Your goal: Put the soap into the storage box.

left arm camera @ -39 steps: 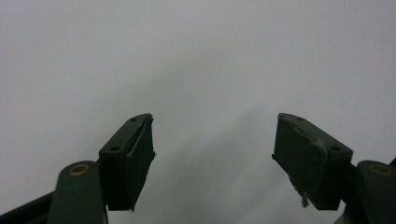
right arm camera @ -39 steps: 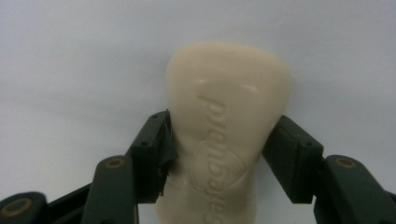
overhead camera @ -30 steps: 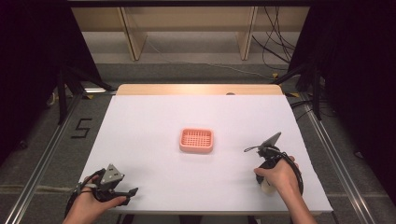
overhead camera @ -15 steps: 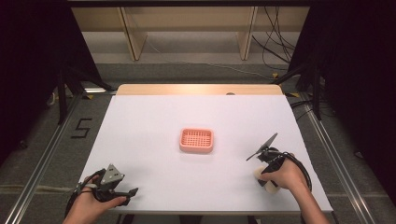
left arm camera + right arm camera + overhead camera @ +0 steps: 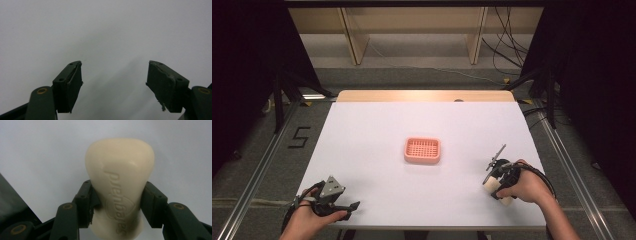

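the right gripper [image 5: 493,186] is clamping a cream soap bar [image 5: 119,187] across its narrow width, long axis running along the jaws, with the pink soap dish [image 5: 422,150] lying forward-left at mid-table, while the farther left gripper [image 5: 113,85] is resting open and empty.

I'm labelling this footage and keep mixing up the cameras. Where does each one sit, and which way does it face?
High view: fixed above the person's side, facing forward and down on the white table and pink soap dish; both hands and the left gripper show.
Left gripper view: rides the left gripper, facing bare table between open jaws.
Right gripper view: rides the right gripper, facing its clamped cream soap bar.
Shared: the soap bar also appears in the high view.
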Tool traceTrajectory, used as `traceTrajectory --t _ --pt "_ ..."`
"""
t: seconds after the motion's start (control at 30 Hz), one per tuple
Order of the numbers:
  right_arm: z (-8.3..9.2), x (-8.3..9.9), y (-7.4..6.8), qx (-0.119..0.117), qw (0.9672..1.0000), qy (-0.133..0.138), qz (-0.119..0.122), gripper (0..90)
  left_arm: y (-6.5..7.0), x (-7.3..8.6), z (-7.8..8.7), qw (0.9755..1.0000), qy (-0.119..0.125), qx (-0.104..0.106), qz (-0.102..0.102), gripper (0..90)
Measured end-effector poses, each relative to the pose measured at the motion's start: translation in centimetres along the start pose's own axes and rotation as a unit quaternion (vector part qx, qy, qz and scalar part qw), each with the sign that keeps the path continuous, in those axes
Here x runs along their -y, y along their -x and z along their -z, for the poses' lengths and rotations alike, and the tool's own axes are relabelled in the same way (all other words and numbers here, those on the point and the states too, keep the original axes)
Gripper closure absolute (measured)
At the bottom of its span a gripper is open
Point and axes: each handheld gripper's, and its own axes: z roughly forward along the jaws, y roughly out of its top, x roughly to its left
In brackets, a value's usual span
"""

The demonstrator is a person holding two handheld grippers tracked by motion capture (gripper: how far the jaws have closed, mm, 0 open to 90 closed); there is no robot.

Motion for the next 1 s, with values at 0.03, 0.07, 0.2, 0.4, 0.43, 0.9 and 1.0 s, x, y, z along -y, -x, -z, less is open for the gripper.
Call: traceTrajectory --t 0.03,0.07,0.2,0.4,0.43,0.9,1.0 --pt "0.1 0.0 -0.4 -0.007 0.9987 0.008 0.049 50.3 -0.2 0.0 0.0 0.9999 0.000 0.000 -0.011 27.9" --pt "0.1 0.0 -0.4 -0.007 0.9987 0.008 0.049 50.3 -0.2 0.0 0.0 0.9999 0.000 0.000 -0.011 27.9" --pt "0.7 0.0 -0.3 -0.002 0.9951 0.034 0.093 50.4 -0.1 0.0 0.0 1.0000 -0.007 0.001 -0.006 27.9" --pt "1.2 0.0 -0.1 0.003 0.9920 0.027 0.123 50.4 0.0 0.0 -0.1 1.0000 0.000 0.002 0.005 27.9" --pt "1.4 0.0 -0.1 0.004 0.9912 0.030 0.129 50.5 -0.2 0.0 -0.1 0.9999 -0.001 0.000 -0.010 27.9" --pt "2.4 -0.7 0.3 0.032 0.9917 0.048 0.115 50.6 -0.2 0.0 -0.1 0.9999 -0.001 0.001 -0.010 27.9" --pt "2.5 -0.8 0.5 0.021 0.9907 0.048 0.125 50.6 -0.2 0.0 -0.1 1.0000 -0.001 0.001 -0.009 27.9"
